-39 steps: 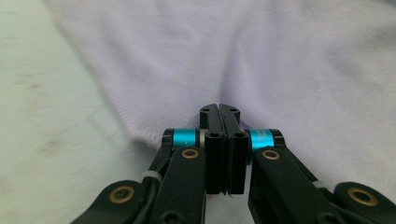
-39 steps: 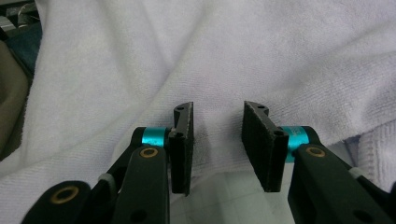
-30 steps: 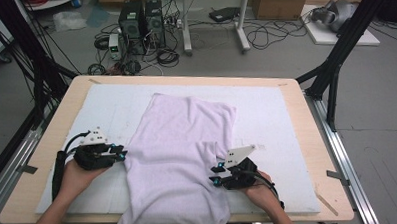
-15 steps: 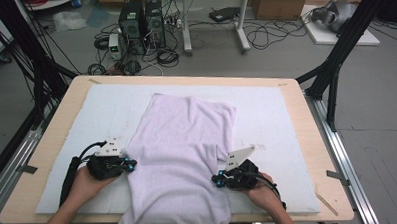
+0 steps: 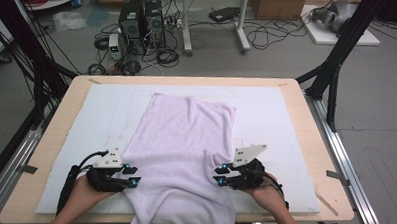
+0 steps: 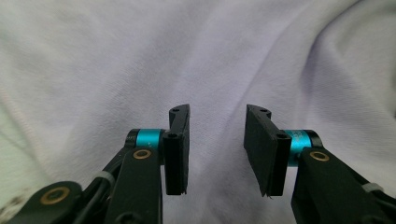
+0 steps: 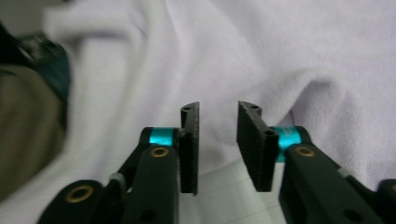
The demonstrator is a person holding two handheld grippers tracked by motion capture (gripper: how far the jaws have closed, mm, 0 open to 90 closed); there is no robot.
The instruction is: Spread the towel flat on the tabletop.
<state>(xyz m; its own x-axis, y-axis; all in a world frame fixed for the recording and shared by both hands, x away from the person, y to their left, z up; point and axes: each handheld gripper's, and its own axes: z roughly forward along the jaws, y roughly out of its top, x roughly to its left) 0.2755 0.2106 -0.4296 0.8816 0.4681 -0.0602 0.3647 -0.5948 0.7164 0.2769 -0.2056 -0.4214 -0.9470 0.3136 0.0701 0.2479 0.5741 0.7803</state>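
Since the earlier frames, the left gripper (image 5: 131,175) has been brought rightward against the towel's left edge; little change is seen at the right. Left gripper's jaws have just been opening and are parted over the towel (image 6: 140,60), nothing pinched. The towel (image 5: 187,142) is spread across the white mat (image 5: 287,119) on the table (image 5: 71,96), its near end draped over the front edge. Right gripper (image 5: 219,174) is placed at the towel's right edge, jaws likewise just opened, a gap kept, no cloth gripped (image 7: 327,70).

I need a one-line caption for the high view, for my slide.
Two hand-held tools, left tool and right tool, open at opposite edges of a lilac towel spread over a white mat.
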